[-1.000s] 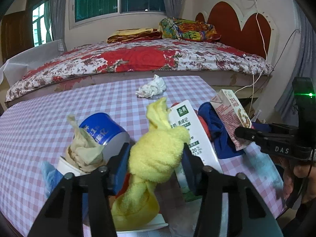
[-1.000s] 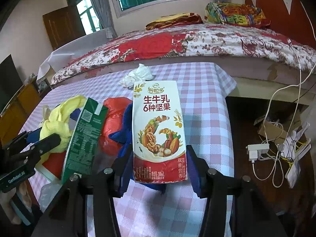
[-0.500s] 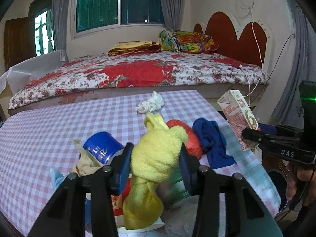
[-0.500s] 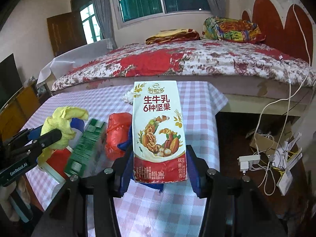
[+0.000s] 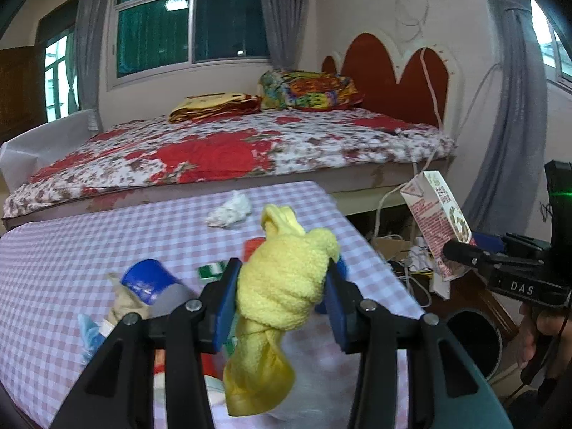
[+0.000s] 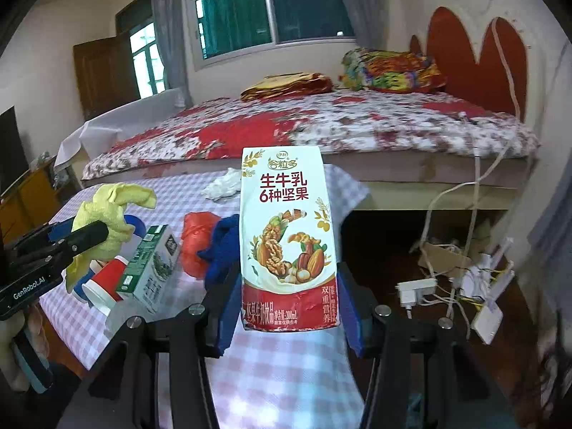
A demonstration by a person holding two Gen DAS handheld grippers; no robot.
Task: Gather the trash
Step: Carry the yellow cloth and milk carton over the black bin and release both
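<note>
My left gripper [image 5: 282,296] is shut on a knotted yellow cloth [image 5: 284,295], held in the air above the checked table [image 5: 71,250]. My right gripper [image 6: 287,307] is shut on a white and red milk carton [image 6: 287,236], upright and lifted beyond the table's right edge. From the left wrist view that carton [image 5: 438,228] hangs over the floor, above a dark bin [image 5: 472,336]. In the right wrist view the yellow cloth [image 6: 107,214] sits in the other gripper at the left. Left on the table are a green carton [image 6: 150,268], a red bag [image 6: 196,243], a blue cloth [image 6: 221,246] and a crumpled tissue [image 5: 230,211].
A blue can [image 5: 146,282] and a red cup [image 6: 103,282] lie near the table's front. A bed [image 5: 232,150] with a flowered cover stands behind the table. Cables, a power strip [image 6: 416,291] and boxes litter the floor on the right.
Both grippers have risen with their loads. The milk carton has moved right, off the table and over the floor. The yellow cloth has come clear of the pile beneath it.
</note>
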